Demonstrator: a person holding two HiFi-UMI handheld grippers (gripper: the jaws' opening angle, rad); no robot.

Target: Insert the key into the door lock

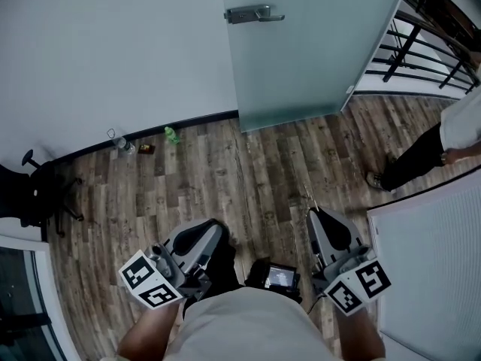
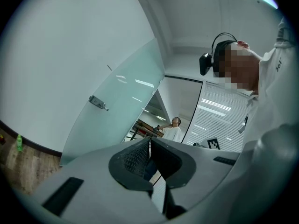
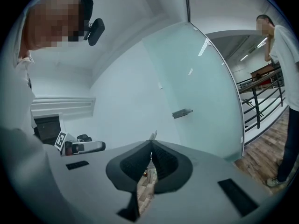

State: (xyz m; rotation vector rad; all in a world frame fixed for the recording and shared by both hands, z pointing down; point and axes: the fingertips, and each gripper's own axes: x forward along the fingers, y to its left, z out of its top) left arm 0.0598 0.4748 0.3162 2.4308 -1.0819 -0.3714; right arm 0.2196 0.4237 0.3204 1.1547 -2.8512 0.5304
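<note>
A frosted glass door [image 1: 308, 59] stands ahead, with a metal lever handle and lock [image 1: 254, 13] near its left edge. The same handle and lock [image 3: 182, 113] shows in the right gripper view, some way beyond the jaws. My right gripper [image 1: 314, 210] is shut on a small metal key [image 3: 153, 135], whose tip pokes out past the pads towards the door. The key [image 1: 308, 199] shows as a thin sliver in the head view. My left gripper [image 1: 216, 229] is held low beside it. Its jaws are shut with nothing between them [image 2: 150, 141]. Both grippers are well short of the door.
A person [image 1: 421, 156] stands at the right beside a black railing [image 1: 428, 43]. A green bottle [image 1: 173, 134] and a clear bottle [image 1: 120, 143] lie along the wall base. A black office chair [image 1: 37, 194] is at the left, a white slatted panel [image 1: 428, 269] at the lower right.
</note>
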